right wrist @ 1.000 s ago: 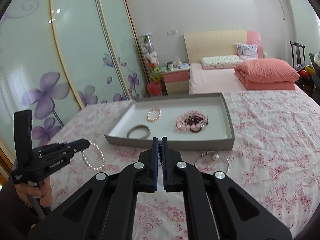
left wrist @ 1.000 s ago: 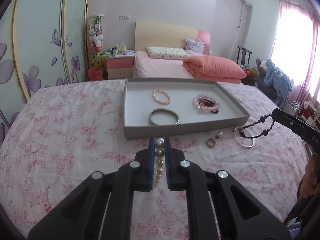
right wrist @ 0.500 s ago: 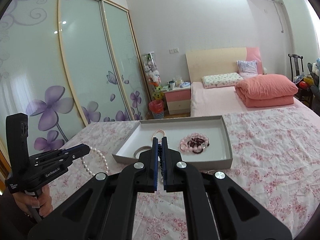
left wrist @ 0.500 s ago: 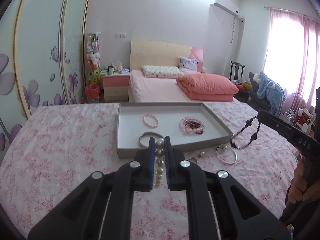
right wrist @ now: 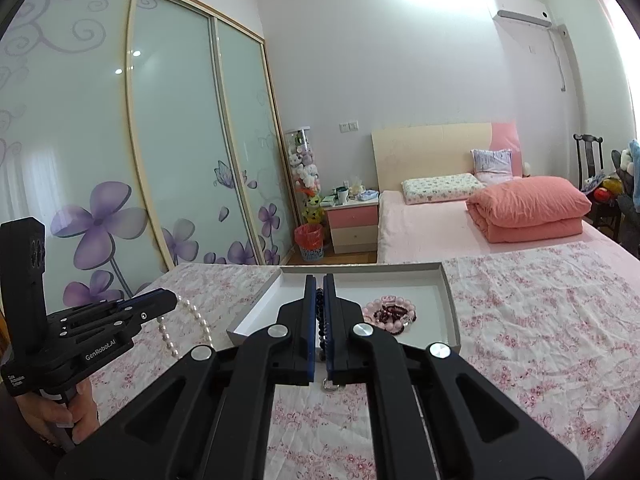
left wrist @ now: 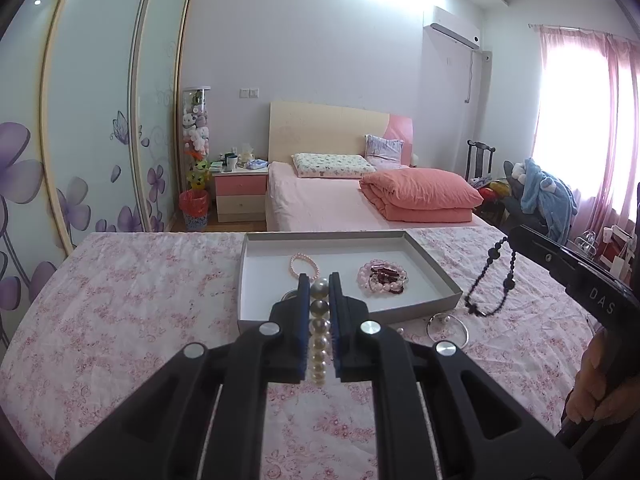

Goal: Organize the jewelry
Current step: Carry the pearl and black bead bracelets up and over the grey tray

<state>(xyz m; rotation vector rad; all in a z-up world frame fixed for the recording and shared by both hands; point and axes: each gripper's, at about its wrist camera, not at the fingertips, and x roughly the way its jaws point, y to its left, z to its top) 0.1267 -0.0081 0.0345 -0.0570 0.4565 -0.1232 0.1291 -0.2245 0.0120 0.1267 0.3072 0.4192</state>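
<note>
My left gripper (left wrist: pixel 319 280) is shut on a white pearl bracelet (left wrist: pixel 319 336), held above the floral tablecloth in front of the grey tray (left wrist: pixel 438 274). From the right wrist view the pearls (right wrist: pixel 188 328) hang from that gripper (right wrist: pixel 170 300). My right gripper (right wrist: pixel 319 280) is shut on a dark beaded bracelet (right wrist: pixel 320 320), which dangles at the tray's right side in the left wrist view (left wrist: pixel 494 280). In the tray lie a small pink pearl bracelet (left wrist: pixel 304 264) and a pile of pink and dark red bead bracelets (left wrist: pixel 382 278).
A silver bangle (left wrist: pixel 447 328) lies on the tablecloth (left wrist: pixel 140 300) just in front of the tray's right corner. A bed with a folded salmon quilt (left wrist: pixel 420 196) stands behind the table. A sliding wardrobe (right wrist: pixel 120 160) lines the left wall.
Both grippers have risen and tilted upward with their bracelets still held. The tray now sits lower in both views and more of the room shows.
</note>
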